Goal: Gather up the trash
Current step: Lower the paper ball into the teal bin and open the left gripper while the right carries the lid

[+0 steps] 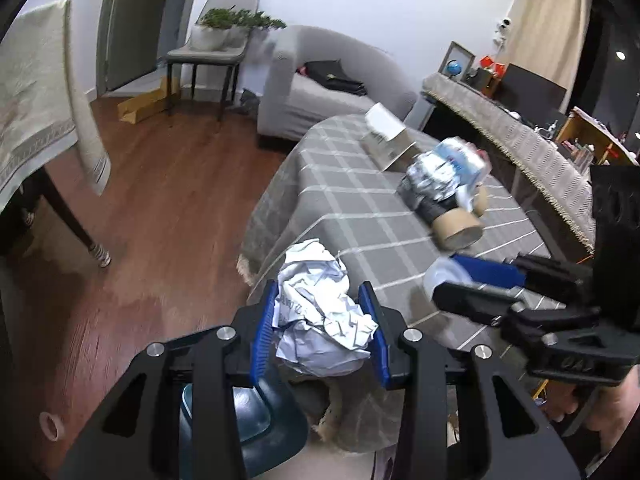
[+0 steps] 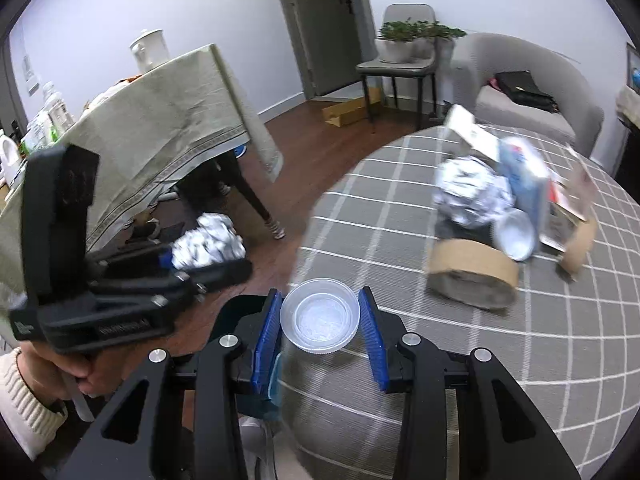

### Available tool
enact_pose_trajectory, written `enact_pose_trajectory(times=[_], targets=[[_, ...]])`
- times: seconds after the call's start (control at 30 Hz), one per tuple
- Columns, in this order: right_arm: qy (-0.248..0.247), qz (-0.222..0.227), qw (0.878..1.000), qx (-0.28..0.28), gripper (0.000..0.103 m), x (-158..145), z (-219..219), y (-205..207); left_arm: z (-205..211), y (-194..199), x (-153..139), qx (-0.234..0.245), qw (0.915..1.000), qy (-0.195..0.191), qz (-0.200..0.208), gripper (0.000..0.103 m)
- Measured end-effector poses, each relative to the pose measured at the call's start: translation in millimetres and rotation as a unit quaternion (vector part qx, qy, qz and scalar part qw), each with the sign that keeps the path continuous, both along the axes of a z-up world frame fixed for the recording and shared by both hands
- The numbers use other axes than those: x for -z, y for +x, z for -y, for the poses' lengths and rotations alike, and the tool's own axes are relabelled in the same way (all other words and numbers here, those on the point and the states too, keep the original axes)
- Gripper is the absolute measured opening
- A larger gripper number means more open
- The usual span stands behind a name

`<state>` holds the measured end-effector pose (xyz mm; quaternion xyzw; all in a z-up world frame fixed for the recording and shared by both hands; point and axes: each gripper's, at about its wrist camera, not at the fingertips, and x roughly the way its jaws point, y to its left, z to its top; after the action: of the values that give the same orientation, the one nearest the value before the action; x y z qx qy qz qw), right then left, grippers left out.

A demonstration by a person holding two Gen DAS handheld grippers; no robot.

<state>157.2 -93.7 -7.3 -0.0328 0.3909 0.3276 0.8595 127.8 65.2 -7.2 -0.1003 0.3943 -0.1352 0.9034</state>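
Crumpled matt paper ball; clear glossy plastic cup. Woven checked cloth on desk, shiny creased foil wad. Glossy wood floor, matt cardboard roll.

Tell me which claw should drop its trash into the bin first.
Left, probably. The left claw grips the crumpled paper ball off the table edge, with the dark blue bin just below it. The right claw, holding the clear plastic cup, hangs over the checked tablecloth.

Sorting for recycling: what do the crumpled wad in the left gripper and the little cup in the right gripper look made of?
Crumpled wad: white paper, matte, sharply creased, faint print. Cup: thin clear plastic, glossy; looks disposable.
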Motion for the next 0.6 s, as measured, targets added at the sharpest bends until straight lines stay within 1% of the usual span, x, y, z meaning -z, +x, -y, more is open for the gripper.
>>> enact_pose_trajectory(times=[0.17,0.4,0.6], targets=[[0.005,-0.007,1.0,-0.016,0.04,-0.3,-19.7,0.0,-16.0,-7.3,17.7,-0.015,0.9995,0.015,-0.024,0.043],[0.002,-0.025,0.999,-0.039,0.04,6.7,-46.9,-0.8,-36.2,-16.2,46.7,-0.024,0.9972,0.021,-0.067,0.044],[-0.004,-0.04,0.998,-0.057,0.04,14.0,-70.5,-1.1,-56.0,-17.5,69.0,-0.037,0.9933,0.024,-0.107,0.044]])
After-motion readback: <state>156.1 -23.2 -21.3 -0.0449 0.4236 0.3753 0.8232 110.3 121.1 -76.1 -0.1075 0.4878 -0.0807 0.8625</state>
